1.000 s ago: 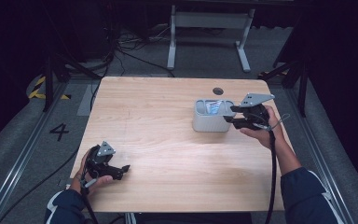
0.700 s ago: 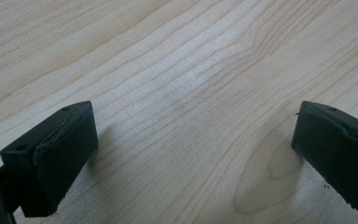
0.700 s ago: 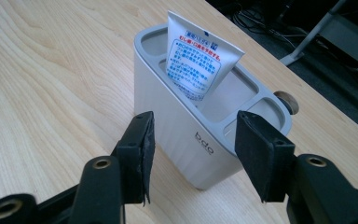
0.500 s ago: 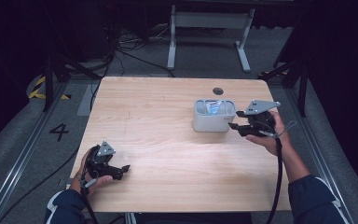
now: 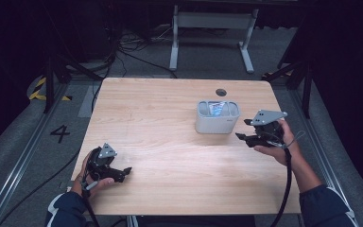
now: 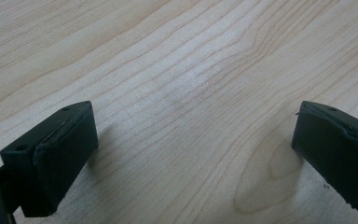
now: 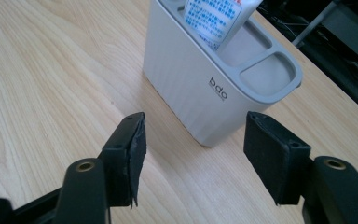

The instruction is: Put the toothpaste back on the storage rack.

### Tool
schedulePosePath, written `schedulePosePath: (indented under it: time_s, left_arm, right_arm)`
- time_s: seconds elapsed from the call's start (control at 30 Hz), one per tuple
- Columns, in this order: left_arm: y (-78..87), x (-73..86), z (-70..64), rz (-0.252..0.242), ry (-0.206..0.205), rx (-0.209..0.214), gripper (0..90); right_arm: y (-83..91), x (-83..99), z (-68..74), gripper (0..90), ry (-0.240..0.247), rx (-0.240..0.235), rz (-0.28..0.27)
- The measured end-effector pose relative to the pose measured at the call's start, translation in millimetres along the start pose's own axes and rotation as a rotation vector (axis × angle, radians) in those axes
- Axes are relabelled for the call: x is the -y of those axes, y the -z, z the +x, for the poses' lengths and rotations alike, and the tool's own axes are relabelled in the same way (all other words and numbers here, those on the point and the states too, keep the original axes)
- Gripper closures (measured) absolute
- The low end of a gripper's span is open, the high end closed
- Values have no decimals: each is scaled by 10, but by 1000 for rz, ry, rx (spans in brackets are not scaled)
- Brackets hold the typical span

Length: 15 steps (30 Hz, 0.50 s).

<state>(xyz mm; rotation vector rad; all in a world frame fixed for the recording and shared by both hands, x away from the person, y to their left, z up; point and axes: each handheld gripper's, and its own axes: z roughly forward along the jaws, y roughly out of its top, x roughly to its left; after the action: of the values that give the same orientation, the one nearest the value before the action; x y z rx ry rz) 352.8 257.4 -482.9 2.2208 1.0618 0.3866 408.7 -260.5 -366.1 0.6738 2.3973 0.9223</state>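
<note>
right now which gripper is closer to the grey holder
Right. The right gripper sits just off the grey holder, jaws open toward it. The left gripper is far across the table, near the front left corner.

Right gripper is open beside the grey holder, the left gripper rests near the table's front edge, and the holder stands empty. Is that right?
Not quite: the grey holder is not empty. The right gripper view shows a tube with a blue-and-white label standing in it. The rest holds: the right gripper is open beside it, and the left gripper rests near the table's front edge.
</note>
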Motion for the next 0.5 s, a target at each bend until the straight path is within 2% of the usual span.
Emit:
schedulePosePath:
  time_s: [0.23,0.43,0.5]
  left_arm:
    - [0,0,1,0,-2,0,7]
    - [0,0,1,0,-2,0,7]
    - [0,-1,1,0,-2,0,7]
  right_arm:
    - [11,102,37,334,2,2,11]
    - [28,207,70,313,0,17,17]
    - [34,236,84,309,-10,9,15]
